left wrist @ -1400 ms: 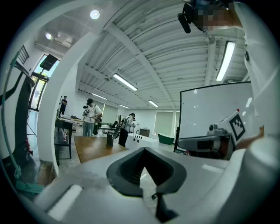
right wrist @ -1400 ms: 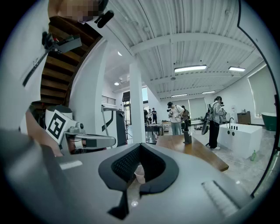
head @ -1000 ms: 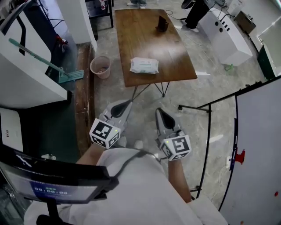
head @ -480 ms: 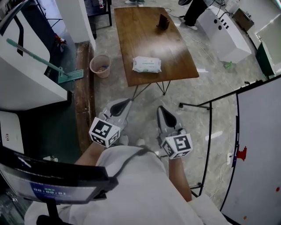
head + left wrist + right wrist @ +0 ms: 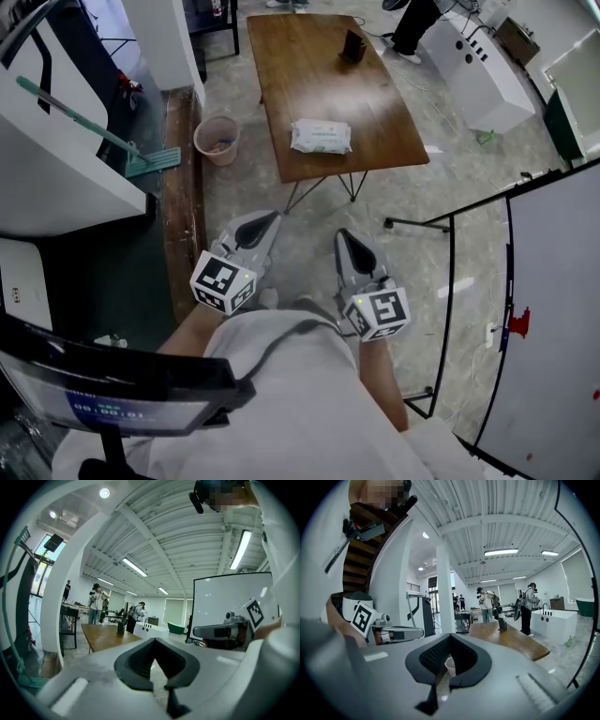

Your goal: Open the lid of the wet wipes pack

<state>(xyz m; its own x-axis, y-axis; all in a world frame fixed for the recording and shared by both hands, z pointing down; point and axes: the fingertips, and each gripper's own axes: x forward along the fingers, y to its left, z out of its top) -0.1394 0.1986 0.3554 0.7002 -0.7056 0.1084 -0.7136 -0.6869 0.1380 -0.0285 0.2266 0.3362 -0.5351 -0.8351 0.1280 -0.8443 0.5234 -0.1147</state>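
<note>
The wet wipes pack point(image 5: 321, 137) is seen lying on the tabletop point(image 5: 309, 75), well apart from the left hand-held gripper point(image 5: 265, 221) and the right hand-held gripper point(image 5: 344, 239). Both are pressed together and empty. The approach and the lid opening are judged not yet done.

The wipes pack point(image 5: 321, 137) lies by the table's point(image 5: 305, 84) near edge, a box point(image 5: 352, 45) by its far edge, and a bin point(image 5: 217, 141) stands left of the table.
</note>
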